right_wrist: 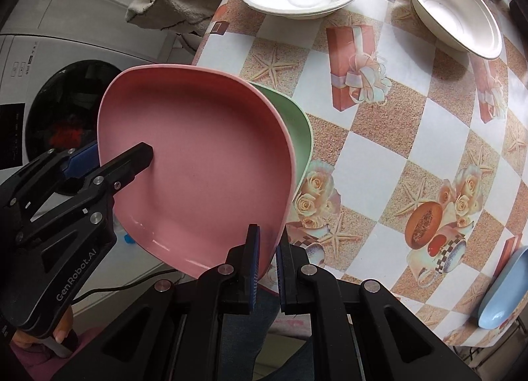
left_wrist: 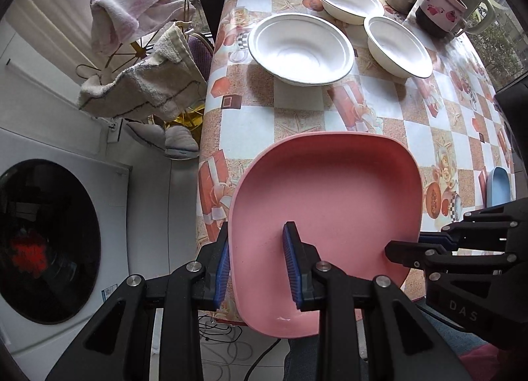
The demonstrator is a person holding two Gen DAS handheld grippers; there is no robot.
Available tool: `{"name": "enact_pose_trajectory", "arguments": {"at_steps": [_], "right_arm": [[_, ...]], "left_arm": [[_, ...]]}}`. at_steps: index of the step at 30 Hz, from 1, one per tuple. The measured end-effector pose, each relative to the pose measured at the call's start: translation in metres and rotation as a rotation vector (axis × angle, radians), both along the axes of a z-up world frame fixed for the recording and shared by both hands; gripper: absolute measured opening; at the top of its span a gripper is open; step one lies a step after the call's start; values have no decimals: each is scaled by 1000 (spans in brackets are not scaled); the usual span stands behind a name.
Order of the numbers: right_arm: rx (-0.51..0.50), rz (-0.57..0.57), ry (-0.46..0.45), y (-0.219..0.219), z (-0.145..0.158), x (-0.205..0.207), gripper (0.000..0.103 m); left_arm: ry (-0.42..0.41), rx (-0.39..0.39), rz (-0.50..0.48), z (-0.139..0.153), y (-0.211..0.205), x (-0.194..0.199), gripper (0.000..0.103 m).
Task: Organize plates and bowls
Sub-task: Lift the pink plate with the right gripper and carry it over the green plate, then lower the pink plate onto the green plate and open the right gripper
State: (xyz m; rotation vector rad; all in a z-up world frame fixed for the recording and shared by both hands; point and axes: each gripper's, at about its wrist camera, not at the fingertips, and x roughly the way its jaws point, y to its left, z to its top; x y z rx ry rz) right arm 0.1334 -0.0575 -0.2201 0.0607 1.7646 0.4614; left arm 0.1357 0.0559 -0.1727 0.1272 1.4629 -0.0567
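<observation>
Right wrist, left gripper [right_wrist: 109,163] marked "GenRobot.AI"

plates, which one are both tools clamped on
The pink plate: the left tool and right tool each pinch its rim. The green plate sits underneath it, and the blue plate lies apart at the table edge.

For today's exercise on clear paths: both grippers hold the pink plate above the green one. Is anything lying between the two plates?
Nothing visible does. The left gripper and the right gripper each clamp an edge of the pink plate. The green plate shows only as a bare strip past its far edge; the rest is hidden underneath.
</observation>
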Motion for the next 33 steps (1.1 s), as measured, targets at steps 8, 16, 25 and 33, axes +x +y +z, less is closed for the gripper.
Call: {"name": "enact_pose_trajectory", "arguments": {"at_steps": [8,16,25,33], "right_arm": [[15,-54,44,5,-14,6,12],[3,-100,47,-6,-21,9,57],[-125,-330,120,-74,-38,5,98],[-125,-400,118,-104,-31,-6,98]], "left_arm": [[16,5,-27,-14,5,7,44],[26,-6,-17,-20,10,11,67],[61,-30,-28,-27,4,17,71],[48,-33,-175,-23,-38,23,71]]}}
